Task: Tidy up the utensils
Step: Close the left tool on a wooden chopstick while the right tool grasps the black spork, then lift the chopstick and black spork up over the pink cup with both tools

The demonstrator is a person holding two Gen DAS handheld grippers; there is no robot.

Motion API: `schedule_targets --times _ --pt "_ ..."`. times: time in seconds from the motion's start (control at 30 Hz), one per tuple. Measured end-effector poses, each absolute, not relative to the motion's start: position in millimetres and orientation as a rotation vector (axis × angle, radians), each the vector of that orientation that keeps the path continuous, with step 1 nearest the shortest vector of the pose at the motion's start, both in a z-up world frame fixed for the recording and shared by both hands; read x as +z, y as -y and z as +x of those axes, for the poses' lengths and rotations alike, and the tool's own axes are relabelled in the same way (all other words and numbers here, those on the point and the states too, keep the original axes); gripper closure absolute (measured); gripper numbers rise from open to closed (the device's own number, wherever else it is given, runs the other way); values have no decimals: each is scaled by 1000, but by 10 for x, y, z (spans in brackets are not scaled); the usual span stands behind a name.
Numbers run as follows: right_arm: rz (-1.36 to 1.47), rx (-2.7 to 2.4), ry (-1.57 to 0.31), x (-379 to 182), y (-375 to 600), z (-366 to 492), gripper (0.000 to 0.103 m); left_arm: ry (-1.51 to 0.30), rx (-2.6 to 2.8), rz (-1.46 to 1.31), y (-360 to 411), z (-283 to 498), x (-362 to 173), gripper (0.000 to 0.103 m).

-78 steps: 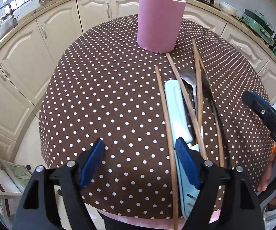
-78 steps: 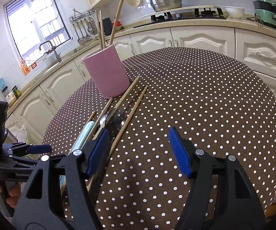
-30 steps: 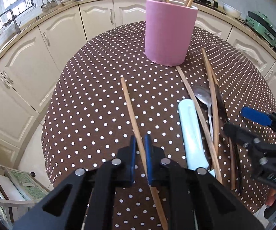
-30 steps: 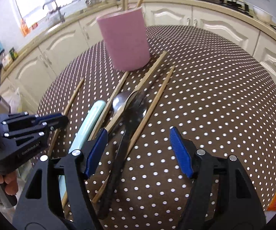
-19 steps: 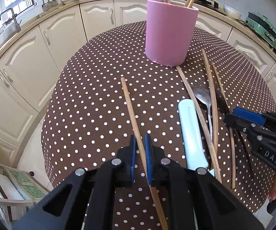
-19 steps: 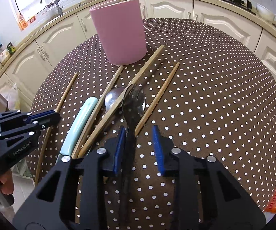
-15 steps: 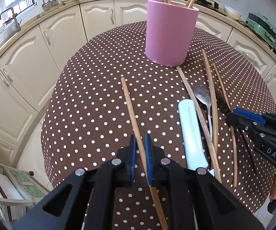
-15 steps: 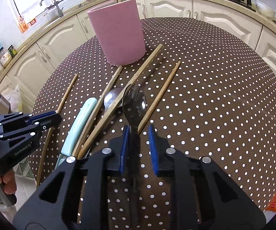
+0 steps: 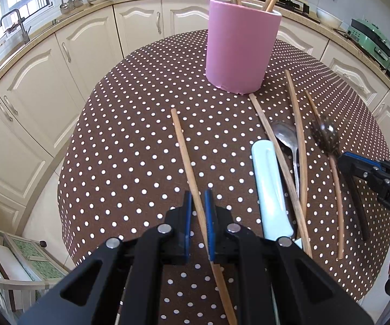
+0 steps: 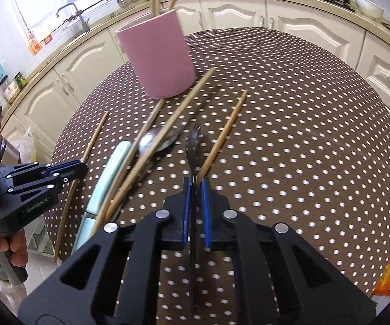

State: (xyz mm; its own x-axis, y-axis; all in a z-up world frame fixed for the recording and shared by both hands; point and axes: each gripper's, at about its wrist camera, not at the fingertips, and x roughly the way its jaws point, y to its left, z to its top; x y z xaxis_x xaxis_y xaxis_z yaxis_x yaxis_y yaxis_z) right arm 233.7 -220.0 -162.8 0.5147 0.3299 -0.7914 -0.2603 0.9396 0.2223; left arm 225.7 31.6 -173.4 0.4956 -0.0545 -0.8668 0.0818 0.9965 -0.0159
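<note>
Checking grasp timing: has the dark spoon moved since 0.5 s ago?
Yes. The dark spoon, pinched by the right gripper, now sits farther from the pink cup and looks tilted.
</note>
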Motion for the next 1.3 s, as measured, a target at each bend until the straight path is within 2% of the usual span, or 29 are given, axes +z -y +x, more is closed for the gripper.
schedule_targets --times 0.2,0.4,0.53,0.57,0.7,0.77,0.83,0.9,0.97,1.3 --pt "157 378 -1004 -1647 2385 2374 94 -1053 -79 32 -293 2263 -1731 93" --pt "29 343 -1041 -1570 2225 2442 94 -1057 -88 21 -324 2260 -1733 93" --pt "-33 321 -1069 -1569 2128 2457 64 -1059 -98 15 -343 2252 -1732 93" --pt "-40 331 -1078 -1566 2110 2456 64 -1059 -99 13 -344 2254 -1732 93" --pt "-87 342 -1100 -1546 2024 2455 64 -1058 -101 19 -343 2253 -1730 93" --pt "-109 348 -1109 -1547 1981 2471 69 -1058 -102 18 -347 2250 -1732 93" --pt "-133 361 -1116 -1544 1953 2483 70 -1059 -103 17 -346 2253 -1733 93" --pt "-138 373 -1121 -1539 1908 2480 77 -1062 -102 17 -336 2255 -1732 93" --pt "-147 368 -1126 -1551 1892 2471 90 -1064 -104 16 -339 2261 -1731 93" --pt "-151 348 -1168 -1579 2059 2532 90 -1073 -99 35 -326 2311 -1734 93"
